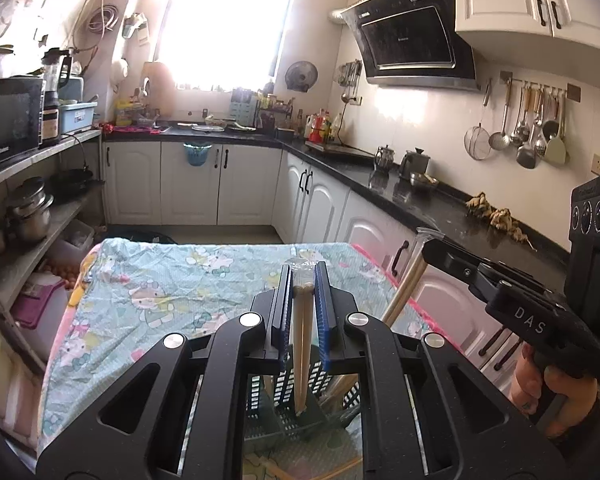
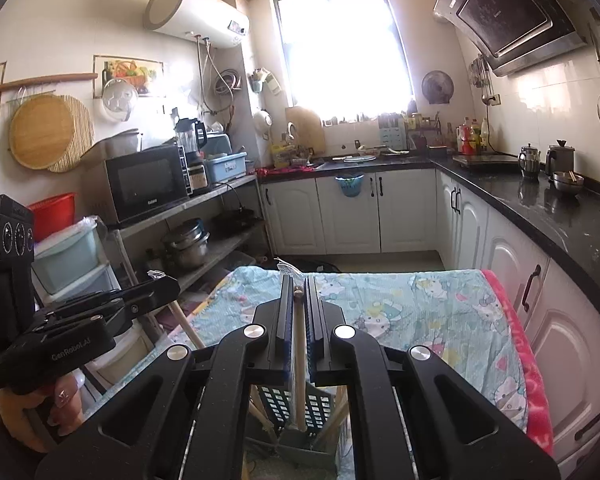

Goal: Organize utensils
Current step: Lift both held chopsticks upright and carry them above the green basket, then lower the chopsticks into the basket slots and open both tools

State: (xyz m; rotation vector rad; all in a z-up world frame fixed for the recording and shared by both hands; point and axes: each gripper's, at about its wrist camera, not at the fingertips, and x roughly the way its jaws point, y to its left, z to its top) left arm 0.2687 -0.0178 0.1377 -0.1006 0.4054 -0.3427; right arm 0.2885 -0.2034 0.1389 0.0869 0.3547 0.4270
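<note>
a worktop (image 1: 148, 304) covered with a pale blue cartoon-cat cloth (image 2: 420, 320) with a pink edge along its 3 o'clock side. at its 6 o'clock end, just below the camera, stands a dark slotted utensil basket (image 1: 284, 396) on the cloth. beside the basket's base, loose wooden chopsticks (image 1: 332, 470) lie flat.

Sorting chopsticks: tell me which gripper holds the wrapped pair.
The left gripper: two wooden sticks in clear wrap sit between its blue pads. The right gripper holds one bare stick.
</note>
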